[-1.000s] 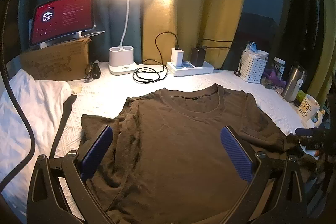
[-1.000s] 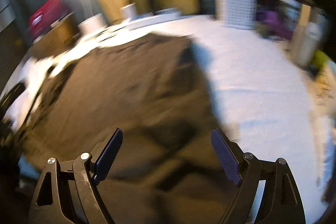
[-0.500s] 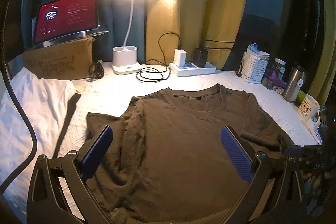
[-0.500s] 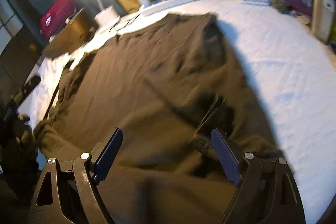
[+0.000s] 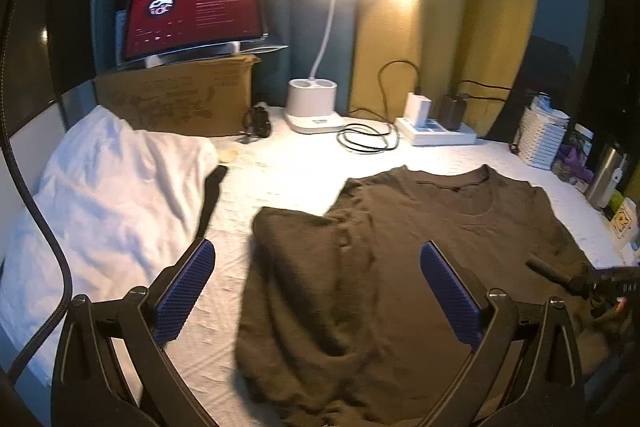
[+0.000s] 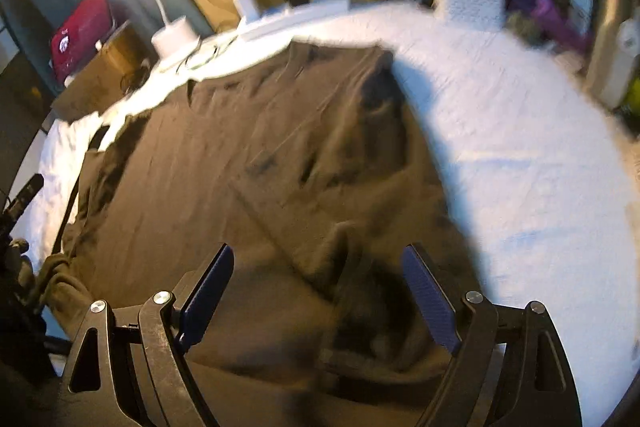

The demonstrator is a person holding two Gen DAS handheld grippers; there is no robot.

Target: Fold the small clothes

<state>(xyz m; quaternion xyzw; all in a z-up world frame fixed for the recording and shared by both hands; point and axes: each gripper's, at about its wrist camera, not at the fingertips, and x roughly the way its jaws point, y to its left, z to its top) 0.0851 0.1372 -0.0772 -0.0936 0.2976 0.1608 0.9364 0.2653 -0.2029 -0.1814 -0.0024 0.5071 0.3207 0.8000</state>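
T-shirt (image 5: 420, 267), dark brown, lies spread flat on the white-covered tabletop (image 5: 288, 179), neckline toward the far edge, its left sleeve bunched. Both claws hover over its near part with jaws wide apart and nothing between them: the left claw (image 5: 316, 291) over the sleeve side, the right claw (image 6: 316, 299) over the rumpled right sleeve. Beyond sit white cloth (image 5: 108, 187), a lit lamp (image 5: 316, 103) and a red-screened tablet (image 5: 192, 15).

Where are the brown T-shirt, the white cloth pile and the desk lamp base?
brown T-shirt (image 5: 432, 227), left wrist view, chest below the collar
white cloth pile (image 5: 108, 187), left wrist view, middle of the heap
desk lamp base (image 5: 313, 103), left wrist view, front face
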